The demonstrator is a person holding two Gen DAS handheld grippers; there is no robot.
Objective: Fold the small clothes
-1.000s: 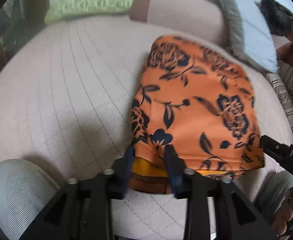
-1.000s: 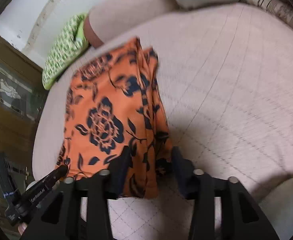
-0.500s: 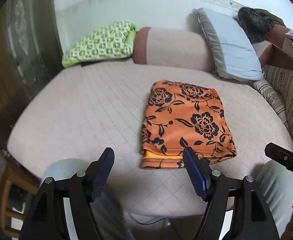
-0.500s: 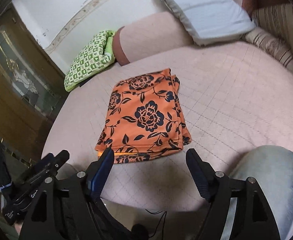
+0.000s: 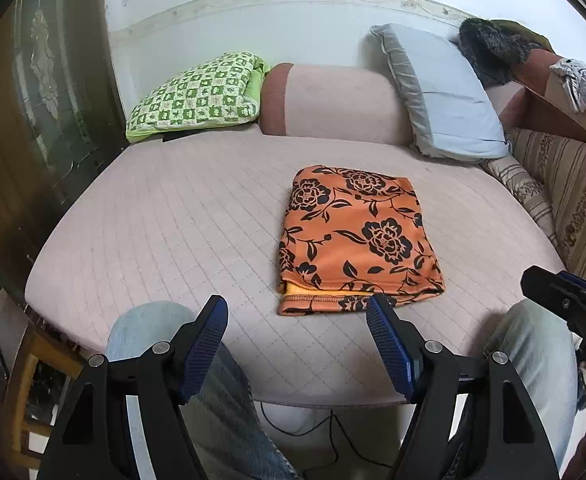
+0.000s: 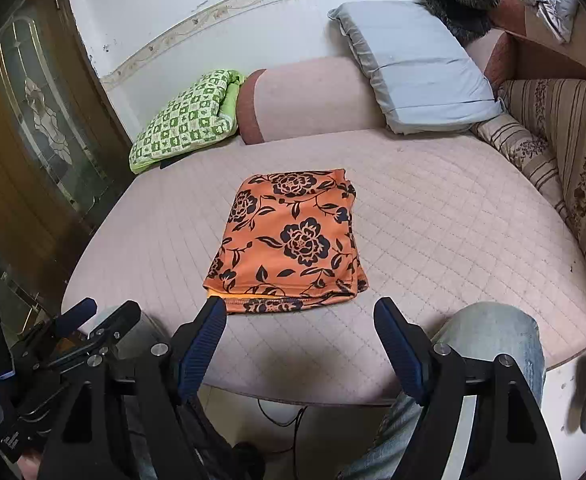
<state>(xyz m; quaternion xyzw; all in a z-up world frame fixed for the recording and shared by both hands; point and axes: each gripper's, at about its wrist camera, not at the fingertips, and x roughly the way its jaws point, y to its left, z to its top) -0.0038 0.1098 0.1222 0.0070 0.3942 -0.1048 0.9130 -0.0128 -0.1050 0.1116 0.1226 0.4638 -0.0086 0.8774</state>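
Note:
An orange garment with black flowers (image 5: 353, 236) lies folded into a flat rectangle on the pink quilted bed (image 5: 181, 216). It also shows in the right wrist view (image 6: 289, 240). A yellow inner layer peeks out at its near left corner. My left gripper (image 5: 297, 324) is open and empty, held back from the garment's near edge. My right gripper (image 6: 301, 324) is open and empty too, above the bed's front edge. Each gripper shows at the other view's edge.
A green checked cushion (image 5: 197, 96), a pink bolster (image 5: 333, 104) and a pale blue pillow (image 5: 445, 96) line the back. A striped sofa side (image 5: 565, 196) stands at right. The person's knees in jeans (image 5: 149, 332) are at the bed's front edge.
Both grippers have let go of the garment's near edge, opened wide and drawn back and up from the bed. The garment stays folded where it lay.

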